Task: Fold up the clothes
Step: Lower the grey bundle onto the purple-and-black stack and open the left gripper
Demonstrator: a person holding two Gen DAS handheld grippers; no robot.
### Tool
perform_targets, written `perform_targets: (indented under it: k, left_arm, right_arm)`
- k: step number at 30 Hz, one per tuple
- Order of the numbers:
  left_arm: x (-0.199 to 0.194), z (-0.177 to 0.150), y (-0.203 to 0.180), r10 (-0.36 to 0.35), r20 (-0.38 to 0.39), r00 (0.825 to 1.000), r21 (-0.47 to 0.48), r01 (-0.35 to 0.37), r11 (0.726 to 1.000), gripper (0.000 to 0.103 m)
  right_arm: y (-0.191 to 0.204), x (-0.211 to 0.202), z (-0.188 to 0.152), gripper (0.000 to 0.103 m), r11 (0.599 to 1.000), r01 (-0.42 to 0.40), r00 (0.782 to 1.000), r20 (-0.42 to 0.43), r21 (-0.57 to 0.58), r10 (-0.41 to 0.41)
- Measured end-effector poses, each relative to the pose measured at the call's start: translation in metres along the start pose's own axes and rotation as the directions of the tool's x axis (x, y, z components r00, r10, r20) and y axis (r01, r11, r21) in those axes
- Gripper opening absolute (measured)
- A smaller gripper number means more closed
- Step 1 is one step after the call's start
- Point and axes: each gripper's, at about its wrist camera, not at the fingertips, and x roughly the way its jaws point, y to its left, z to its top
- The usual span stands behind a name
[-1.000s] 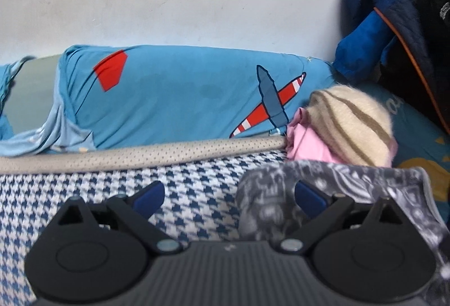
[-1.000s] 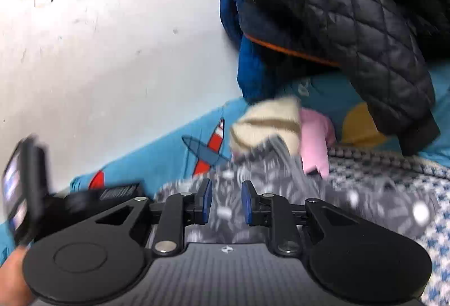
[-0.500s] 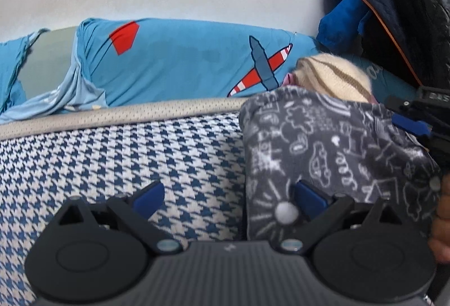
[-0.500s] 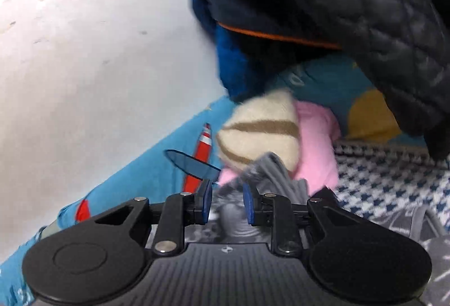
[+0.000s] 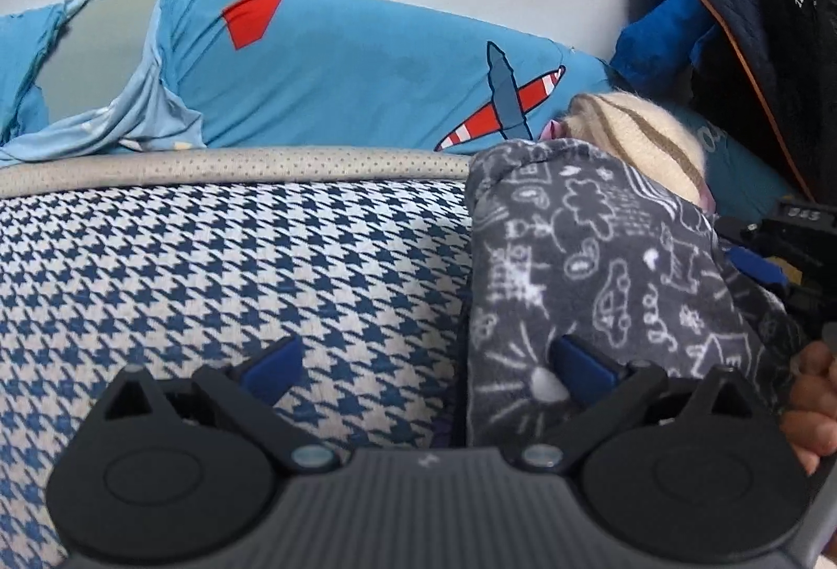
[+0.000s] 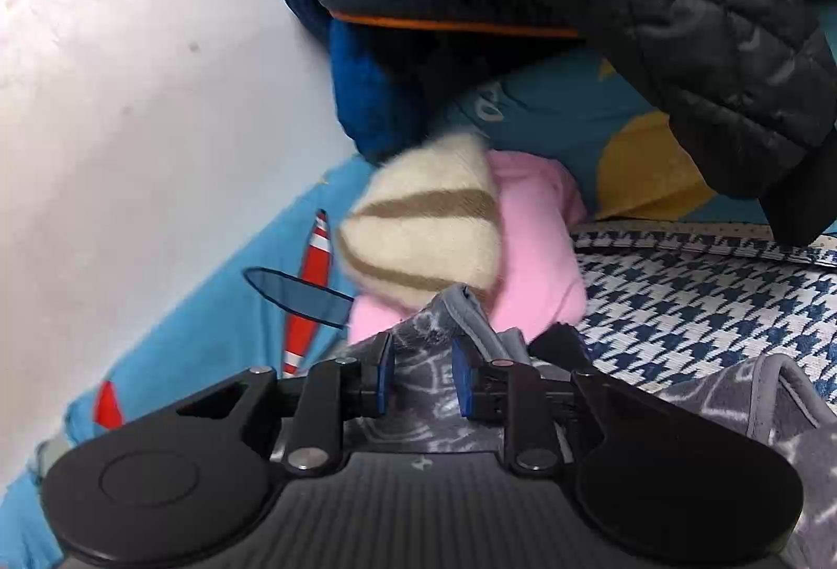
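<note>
Pink garment half under striped hat

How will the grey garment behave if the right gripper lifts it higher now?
Probably floppy: the grey garment already drapes in soft folds over the houndstooth cover. Likely light, since the right gripper bunches its edge between narrow jaws. It looks fleecy, so slipping seems unlikely, but the loose end near the left gripper may trail and unfold.
</note>
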Motion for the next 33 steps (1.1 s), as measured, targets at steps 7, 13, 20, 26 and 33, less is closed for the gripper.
perform_targets:
  k: [7, 13, 20, 26, 33]
  left_arm:
    - [-0.033, -0.002, -0.009, 0.014, 0.038, 0.999, 0.001, -0.014, 1.000, 0.102]
    - [-0.045, -0.011, -0.018, 0.003, 0.020, 1.000, -0.004, -0.003, 1.000, 0.102]
    - [-0.034, -0.022, -0.019, 0.020, -0.035, 0.999, 0.015, -0.020, 1.000, 0.103]
    - [-0.036, -0.019, -0.020, 0.032, -0.063, 0.998, 0.019, -0.031, 0.999, 0.103]
    - [-0.057, -0.019, -0.018, 0.039, -0.067, 0.997, 0.008, -0.039, 0.999, 0.103]
  right_arm:
    - [0.002, -0.043, 0.012, 0.027, 0.986, -0.166, 0.986, 0.024, -0.022, 0.166]
    - [-0.016, -0.053, 0.002, 0.027, 0.976, -0.216, 0.972, -0.086, 0.024, 0.217]
    - [-0.028, -0.043, -0.007, 0.009, 0.999, -0.026, 0.995, -0.100, -0.033, 0.023]
    - [-0.016, -0.049, -0.010, 0.018, 0.997, 0.003, 0.996, -0.088, -0.074, -0.009]
    - [-0.005, -0.080, -0.017, 0.025, 0.994, -0.033, 0.996, -0.083, -0.107, 0.024]
